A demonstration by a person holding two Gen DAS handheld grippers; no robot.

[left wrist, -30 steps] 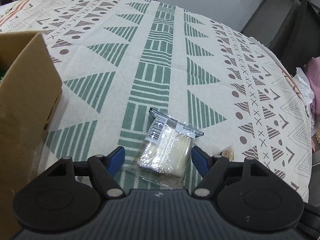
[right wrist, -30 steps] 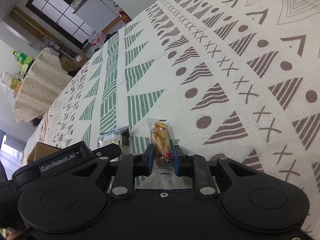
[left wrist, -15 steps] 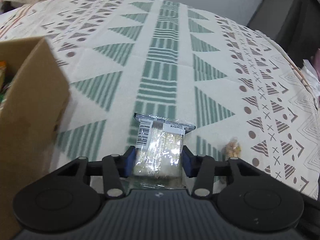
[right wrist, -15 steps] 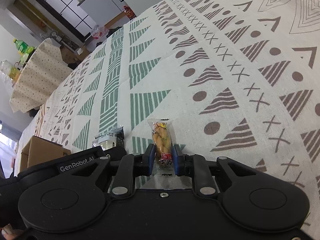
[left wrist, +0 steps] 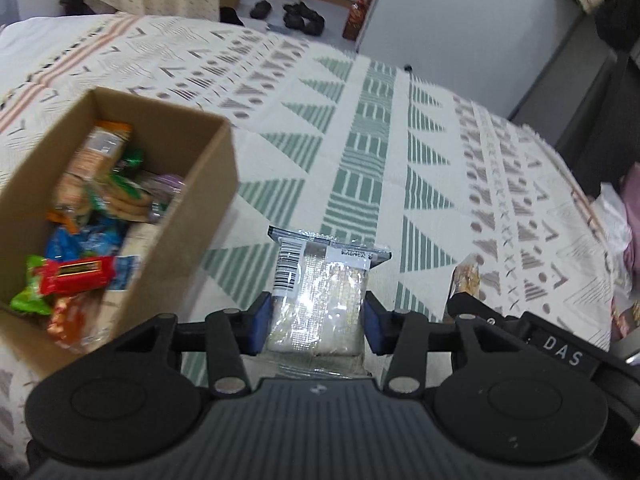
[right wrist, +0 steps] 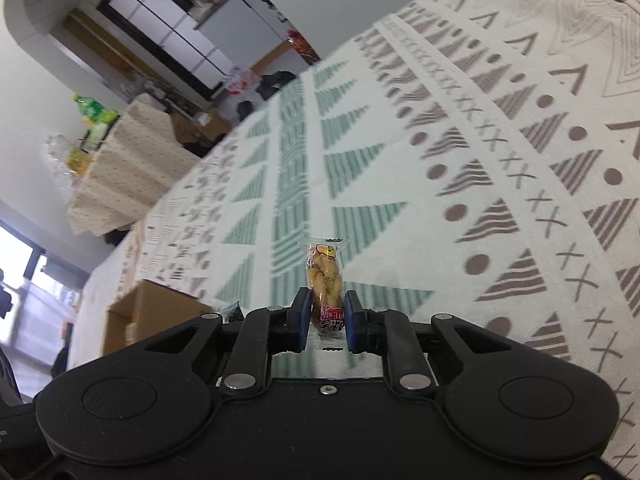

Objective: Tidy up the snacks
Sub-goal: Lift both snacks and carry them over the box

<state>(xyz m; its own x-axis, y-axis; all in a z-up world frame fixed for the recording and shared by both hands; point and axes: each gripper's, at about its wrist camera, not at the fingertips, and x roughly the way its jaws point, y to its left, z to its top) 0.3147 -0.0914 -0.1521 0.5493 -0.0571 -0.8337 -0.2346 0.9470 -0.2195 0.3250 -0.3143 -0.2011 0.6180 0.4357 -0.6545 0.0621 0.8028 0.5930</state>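
Left gripper (left wrist: 316, 320) pinches a clear snack packet (left wrist: 320, 300); cardboard box (left wrist: 192, 216) at ten o'clock; right gripper (right wrist: 327, 318) clamps what looks like a twisted-pastry packet (right wrist: 325, 280)

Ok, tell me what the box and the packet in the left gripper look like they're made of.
Box: plain brown cardboard by the look of it, matte, with thin walls folded at sharp corners and no print on the faces shown.
Packet: clear glossy plastic film, probably; it throws bright glare, pale contents show through it, and it carries a white barcode label near its dark sealed top edge.
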